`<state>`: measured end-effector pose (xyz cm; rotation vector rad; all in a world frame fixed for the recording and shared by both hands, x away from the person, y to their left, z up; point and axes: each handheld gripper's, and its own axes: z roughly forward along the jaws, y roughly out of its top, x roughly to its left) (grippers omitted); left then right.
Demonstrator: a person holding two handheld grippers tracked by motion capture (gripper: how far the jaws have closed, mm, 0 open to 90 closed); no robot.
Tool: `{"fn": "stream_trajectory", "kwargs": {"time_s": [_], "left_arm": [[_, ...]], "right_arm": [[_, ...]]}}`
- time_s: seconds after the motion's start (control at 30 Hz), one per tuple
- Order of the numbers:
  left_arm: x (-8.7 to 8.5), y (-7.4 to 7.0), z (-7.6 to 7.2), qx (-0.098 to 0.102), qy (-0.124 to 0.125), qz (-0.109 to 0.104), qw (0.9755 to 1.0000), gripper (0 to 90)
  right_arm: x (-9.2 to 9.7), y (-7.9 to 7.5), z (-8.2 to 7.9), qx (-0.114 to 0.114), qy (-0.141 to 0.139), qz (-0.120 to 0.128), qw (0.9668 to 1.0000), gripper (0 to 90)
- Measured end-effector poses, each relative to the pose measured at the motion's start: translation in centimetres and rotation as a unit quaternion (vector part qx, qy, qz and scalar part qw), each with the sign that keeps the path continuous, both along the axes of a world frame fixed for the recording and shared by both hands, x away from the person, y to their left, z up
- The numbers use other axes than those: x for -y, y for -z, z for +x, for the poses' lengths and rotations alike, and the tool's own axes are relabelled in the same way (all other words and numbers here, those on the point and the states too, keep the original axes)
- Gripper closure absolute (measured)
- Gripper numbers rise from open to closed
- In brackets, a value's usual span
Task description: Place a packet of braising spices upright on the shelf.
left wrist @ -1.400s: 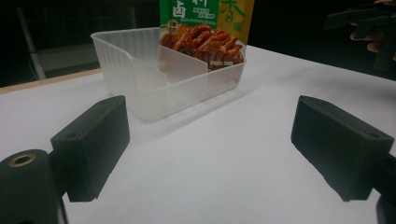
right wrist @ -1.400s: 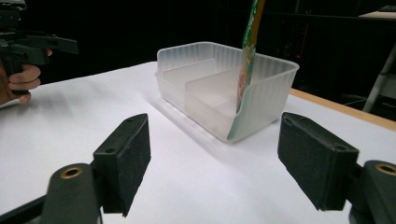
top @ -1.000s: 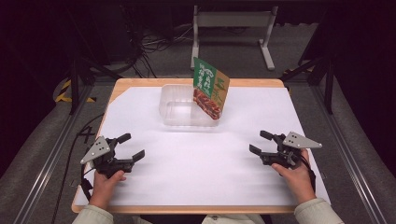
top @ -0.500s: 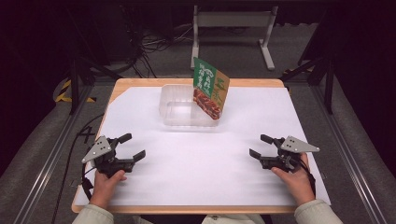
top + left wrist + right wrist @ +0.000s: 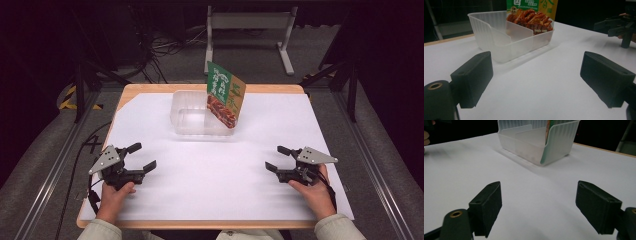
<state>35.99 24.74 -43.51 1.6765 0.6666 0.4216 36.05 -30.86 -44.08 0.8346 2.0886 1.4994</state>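
Centrally, toward the far edge of the white-covered counter [image 5: 210,175]: clear plastic tray [image 5: 192,120] with an inner divider, holding a green and yellow snack packet [image 5: 224,97]. Packet propped upright in the tray's right-hand compartment as seen from the high view, leaning, printed with a picture of reddish-brown food; top sticking well above the tray rim. Left-hand compartment showing nothing inside. Wooden counter edge visible past the white sheet at the far and left sides.

Nearer the person, well apart from the tray: left gripper [image 5: 140,157] at the front left of the counter, held in the left hand [image 5: 114,196], fingers spread wide with nothing between them, pointing toward the middle. Right gripper [image 5: 277,159] at the front right, held in the right hand [image 5: 312,190], fingers likewise parted and gripping nothing. Grey three-cornered plate on top of each.

Beyond the counter: dark floor with cables [image 5: 165,45] and a pale metal stand [image 5: 247,22].
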Motion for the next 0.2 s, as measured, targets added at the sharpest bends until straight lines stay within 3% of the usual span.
{"fn": "stream_trajectory", "kwargs": {"time_s": [0.2], "left_arm": [[0.04, 0.0, -0.03, -0.001, -0.005, 0.002, 1.0, 11.9]], "right_arm": [[-0.02, 0.01, 0.06, -0.002, 0.0, 0.001, 1.0, 19.9]]}}
